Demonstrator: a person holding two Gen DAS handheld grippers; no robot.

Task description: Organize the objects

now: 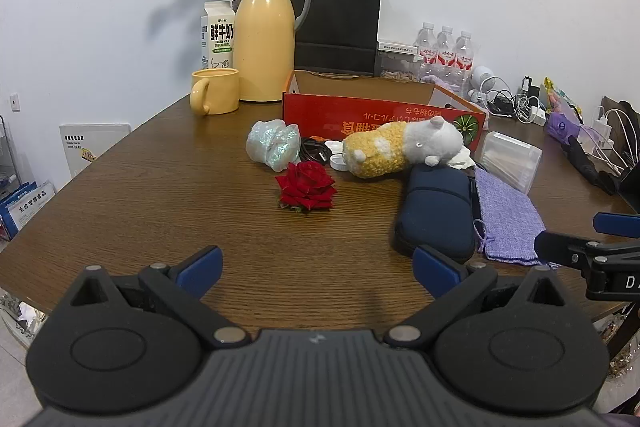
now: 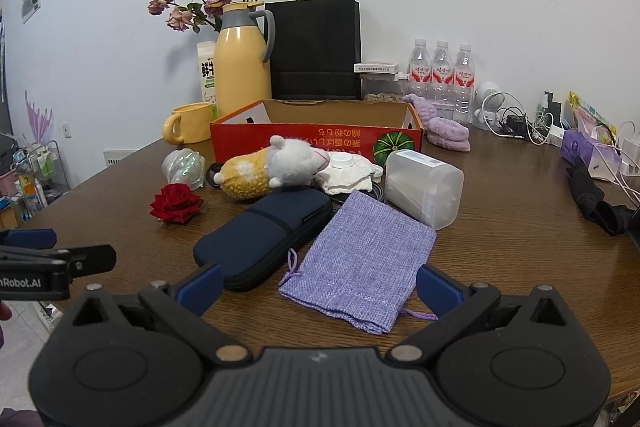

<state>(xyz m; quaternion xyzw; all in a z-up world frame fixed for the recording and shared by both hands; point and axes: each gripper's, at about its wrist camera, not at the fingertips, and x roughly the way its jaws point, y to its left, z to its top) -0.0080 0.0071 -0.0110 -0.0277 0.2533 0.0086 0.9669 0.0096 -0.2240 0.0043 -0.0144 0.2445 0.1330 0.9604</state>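
Both grippers hover wide and empty in front of the clutter, nothing picked yet

I hold the left gripper (image 1: pixel 318 273) over bare counter (image 1: pixel 160 187) with its fingers (image 1: pixel 200 269) spread wide and nothing between them, aimed roughly at the red rose (image 1: pixel 306 186), which lies alone and just in front of the iridescent wrap (image 1: pixel 274 145); the right gripper (image 2: pixel 320 285) is likewise fully spread, its fingers (image 2: pixel 438 289) either side of the near edge of the lilac pouch (image 2: pixel 362 261) without pressing it. The loose things, plush toy (image 2: pixel 272 167), navy case (image 2: pixel 260 237), clear plastic box (image 2: pixel 424 187), sit bunched right before the open red cardboard box (image 2: pixel 316 139), which I judge is the bin they belong in. I keep both grippers back and low so I can choose a first target; the flat pouch looks awkward to pinch
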